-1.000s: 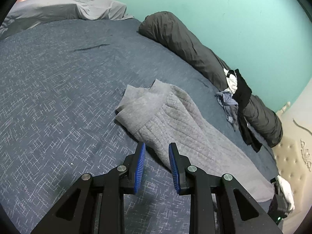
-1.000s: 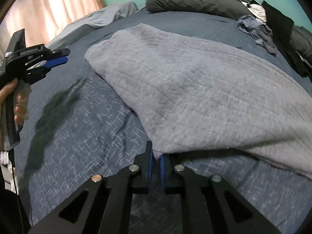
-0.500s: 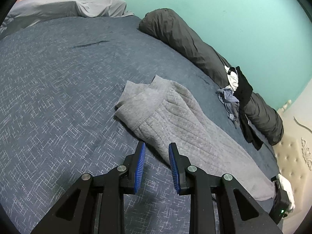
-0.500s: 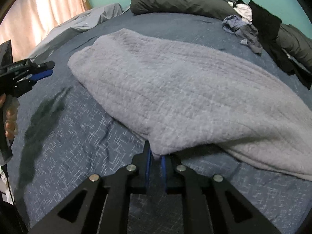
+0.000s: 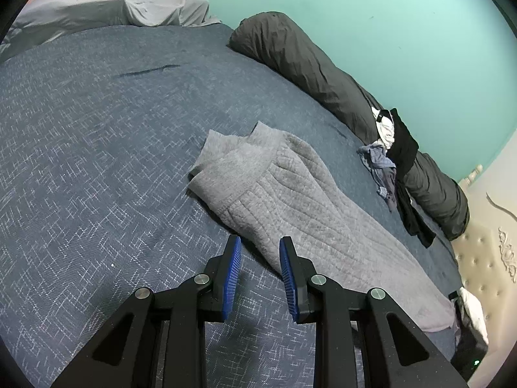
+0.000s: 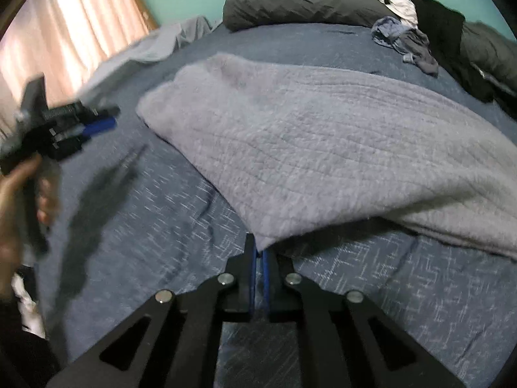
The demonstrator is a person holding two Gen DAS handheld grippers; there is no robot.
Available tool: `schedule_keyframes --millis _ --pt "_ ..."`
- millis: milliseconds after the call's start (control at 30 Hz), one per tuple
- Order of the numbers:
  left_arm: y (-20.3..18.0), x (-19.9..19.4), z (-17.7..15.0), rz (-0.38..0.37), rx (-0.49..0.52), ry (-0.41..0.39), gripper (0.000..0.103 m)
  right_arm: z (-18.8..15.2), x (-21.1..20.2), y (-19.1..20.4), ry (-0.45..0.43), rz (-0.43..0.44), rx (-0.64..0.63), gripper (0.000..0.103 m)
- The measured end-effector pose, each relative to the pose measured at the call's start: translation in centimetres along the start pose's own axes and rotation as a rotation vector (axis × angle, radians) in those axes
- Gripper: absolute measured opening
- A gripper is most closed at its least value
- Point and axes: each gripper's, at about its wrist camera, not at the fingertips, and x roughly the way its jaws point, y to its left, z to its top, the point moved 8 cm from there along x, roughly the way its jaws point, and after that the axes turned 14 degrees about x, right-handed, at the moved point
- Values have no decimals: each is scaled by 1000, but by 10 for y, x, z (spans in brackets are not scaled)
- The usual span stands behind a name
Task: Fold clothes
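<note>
Sweater (image 5: 290,207) lies diagonally; right gripper (image 6: 258,252) pinches its corner, left gripper (image 5: 260,252) parted, empty.

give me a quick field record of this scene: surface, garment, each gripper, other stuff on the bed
surface: dark blue bedspread
garment: grey quilted garment, lying spread across the bed, one corner lifted
right gripper: shut on the garment's near corner
left gripper: open, empty, its fingers at the garment's edge without gripping it
other clothes: small pile of blue, black and white items by the far edge
bedding: dark rolled duvet along the teal wall; grey sheet at the far corner
fold state: not yet folded
</note>
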Motion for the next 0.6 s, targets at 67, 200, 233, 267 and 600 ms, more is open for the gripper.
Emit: schedule_keyframes --millis 67,200,233,267,600 --pt "1 2 -1 -6 -10 4 27 2 -11 -10 -8 14 29 3" --pt "-3 3 0 -9 -7 4 27 11 -31 -42 -43 -8 104 3" --pt "-5 4 0 -10 -3 3 27 14 -33 -53 -51 -27 128 3" --pt "-6 4 0 -10 0 5 27 15 -33 -61 -53 -41 149 3" --pt "-7 14 -1 -20 -18 24 48 16 -16 -88 -31 -101 254 22"
